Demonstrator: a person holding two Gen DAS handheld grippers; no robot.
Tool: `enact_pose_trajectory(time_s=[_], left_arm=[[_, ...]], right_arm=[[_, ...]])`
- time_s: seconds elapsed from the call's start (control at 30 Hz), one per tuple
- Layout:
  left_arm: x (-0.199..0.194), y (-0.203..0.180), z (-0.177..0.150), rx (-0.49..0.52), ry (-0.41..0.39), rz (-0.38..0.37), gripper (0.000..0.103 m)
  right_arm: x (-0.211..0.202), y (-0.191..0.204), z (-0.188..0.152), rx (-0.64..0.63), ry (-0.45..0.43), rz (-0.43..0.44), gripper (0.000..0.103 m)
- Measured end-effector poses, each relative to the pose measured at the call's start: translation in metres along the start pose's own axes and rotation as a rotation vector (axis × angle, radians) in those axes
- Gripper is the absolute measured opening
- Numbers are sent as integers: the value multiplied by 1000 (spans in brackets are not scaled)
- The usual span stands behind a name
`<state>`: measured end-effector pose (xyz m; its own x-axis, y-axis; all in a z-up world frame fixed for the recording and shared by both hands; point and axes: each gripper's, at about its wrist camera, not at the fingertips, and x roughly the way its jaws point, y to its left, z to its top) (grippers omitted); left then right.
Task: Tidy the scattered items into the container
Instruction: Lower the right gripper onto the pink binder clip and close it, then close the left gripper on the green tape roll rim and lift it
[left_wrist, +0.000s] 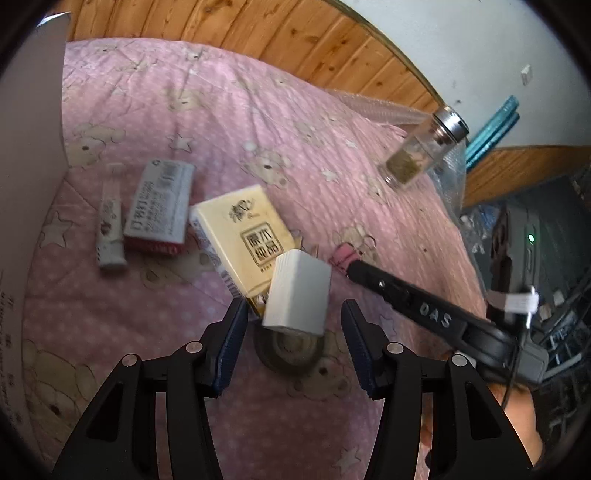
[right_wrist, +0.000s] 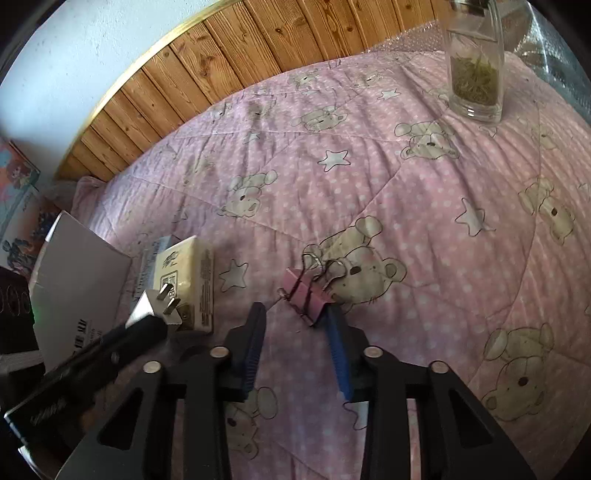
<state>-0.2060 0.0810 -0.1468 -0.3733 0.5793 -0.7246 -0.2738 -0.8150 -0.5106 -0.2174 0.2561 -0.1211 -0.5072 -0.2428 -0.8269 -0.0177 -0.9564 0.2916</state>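
My left gripper (left_wrist: 293, 314) is open, its jaws on either side of a white plug adapter (left_wrist: 298, 293) that lies partly on a cream tissue pack (left_wrist: 245, 238). A red-edged card box (left_wrist: 160, 208) and a small white tube (left_wrist: 109, 225) lie to the left. My right gripper (right_wrist: 295, 314) is open, its right finger against a pink binder clip (right_wrist: 308, 295) on the pink bear quilt (right_wrist: 424, 206). The adapter (right_wrist: 162, 299) and tissue pack (right_wrist: 190, 282) also show in the right wrist view. A white box (left_wrist: 31, 147) stands at the left edge.
A glass jar with green tea leaves (left_wrist: 421, 151) stands at the quilt's far right, also in the right wrist view (right_wrist: 476, 70). A wooden headboard (left_wrist: 277, 33) runs behind. Clear plastic wrap and dark equipment (left_wrist: 535, 258) lie past the bed's right edge.
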Motion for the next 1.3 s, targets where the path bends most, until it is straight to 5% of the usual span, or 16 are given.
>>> enact_pose_trajectory(time_s=[0.23, 0.47, 0.63, 0.7, 0.93, 1.1, 1.3], left_arm=[[-15, -12, -7, 51, -69, 98, 55], [-9, -29, -15, 130, -64, 121, 55], [-2, -28, -18, 133, -50, 149, 55], [-2, -28, -16, 135, -54, 154, 55], [15, -42, -4, 238, -36, 173, 55], [17, -51, -11, 232, 47, 16, 55], [25, -58, -13, 264, 31, 113, 56]], right_arm=[[-6, -17, 3, 94, -28, 44, 25], [2, -4, 7, 77, -35, 60, 52], [11, 7, 8, -12, -67, -3, 52], [12, 8, 8, -46, -56, -59, 35], [-5, -16, 8, 89, -3, -3, 35], [-11, -27, 5, 156, 19, 31, 35], [-25, -40, -5, 197, 19, 17, 35]])
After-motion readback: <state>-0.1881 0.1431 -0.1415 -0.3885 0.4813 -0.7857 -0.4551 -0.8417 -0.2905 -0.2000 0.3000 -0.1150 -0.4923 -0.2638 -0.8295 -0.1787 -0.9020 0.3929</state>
